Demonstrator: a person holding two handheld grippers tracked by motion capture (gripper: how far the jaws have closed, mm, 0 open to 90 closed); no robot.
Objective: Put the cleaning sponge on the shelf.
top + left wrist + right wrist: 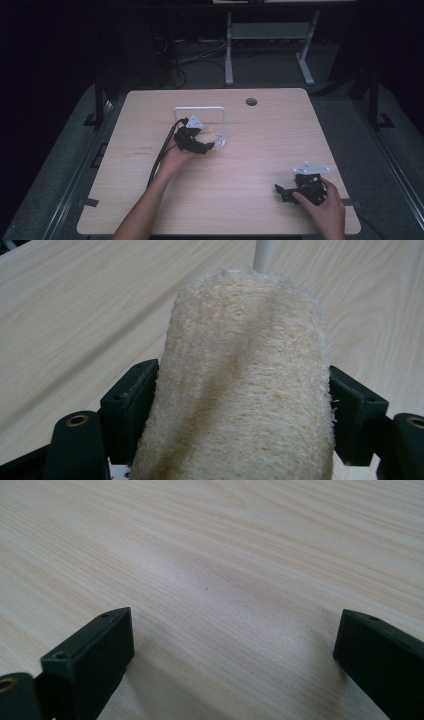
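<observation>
The left gripper (240, 405) has its jaws pressed against both flanks of a pale, fibrous loofah sponge (245, 380), which reaches forward past the jaw tips to a white rack (200, 116) just ahead of it. Because the sponge is soft and springy, I judge it could squash, slip out of the pinch, or snag on the rack's post. The right gripper (230, 655) rests wide apart, holding nothing, over the bare table (210, 555).

The right gripper (232, 645) hangs low over the table (225, 545), its two black jaws spread wide apart with bare pale wood grain between them and a faint shadow beneath.
</observation>
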